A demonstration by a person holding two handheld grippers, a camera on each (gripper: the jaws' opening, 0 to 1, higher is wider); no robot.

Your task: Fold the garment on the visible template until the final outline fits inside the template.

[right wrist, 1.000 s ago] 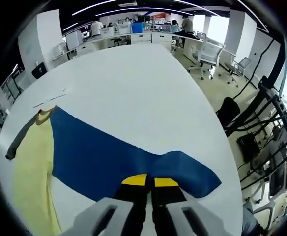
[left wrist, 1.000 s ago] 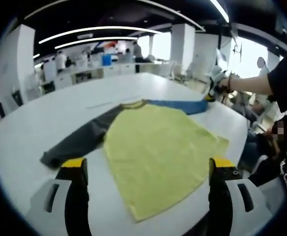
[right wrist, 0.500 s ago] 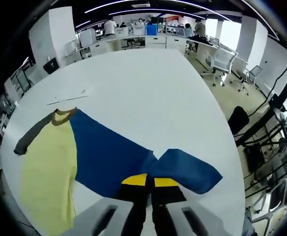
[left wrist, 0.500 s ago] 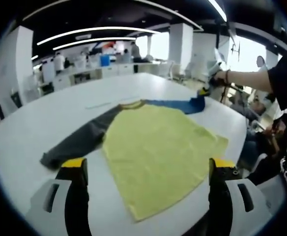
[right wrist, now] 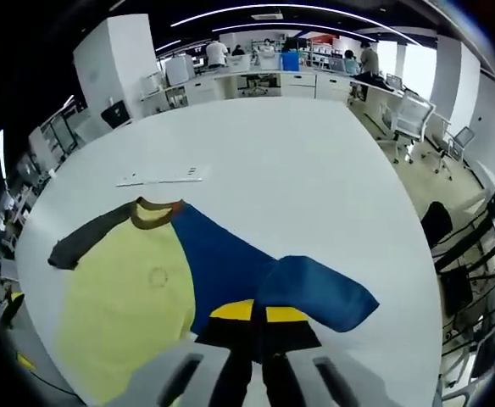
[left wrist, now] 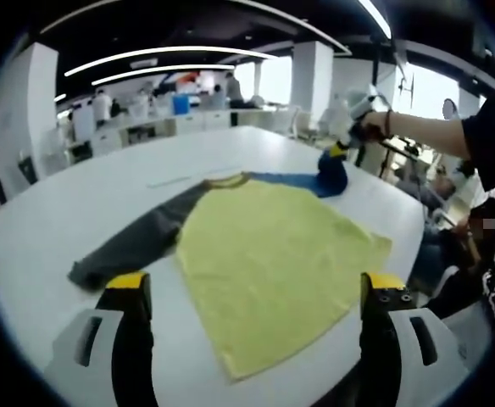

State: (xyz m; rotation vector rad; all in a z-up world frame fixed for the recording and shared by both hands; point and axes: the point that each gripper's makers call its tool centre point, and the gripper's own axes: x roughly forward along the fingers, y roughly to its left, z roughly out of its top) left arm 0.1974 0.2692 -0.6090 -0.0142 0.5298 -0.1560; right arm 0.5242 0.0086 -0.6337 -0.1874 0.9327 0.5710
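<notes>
A yellow shirt (left wrist: 273,254) with a dark grey sleeve (left wrist: 137,242) and a blue sleeve (left wrist: 311,180) lies flat on the white table (left wrist: 52,212). My left gripper (left wrist: 252,284) is open at the near edge, its jaws wide apart over the yellow body and touching nothing. My right gripper (right wrist: 258,312) is shut on the blue sleeve (right wrist: 256,271) and lifts its cuff end, which hangs folded toward the shirt (right wrist: 125,314). In the left gripper view, that right gripper (left wrist: 336,153) shows at the far right in a person's hand.
A thin white strip (right wrist: 161,176) lies on the table (right wrist: 298,153) beyond the collar. A person's arm (left wrist: 434,136) and dark shirt stand at the right table edge. Desks, chairs (right wrist: 408,114) and people fill the room behind.
My right gripper has lifted the blue sleeve's end and carried it inward toward the shirt body, so the sleeve now bunches up. The left gripper has stayed still.
</notes>
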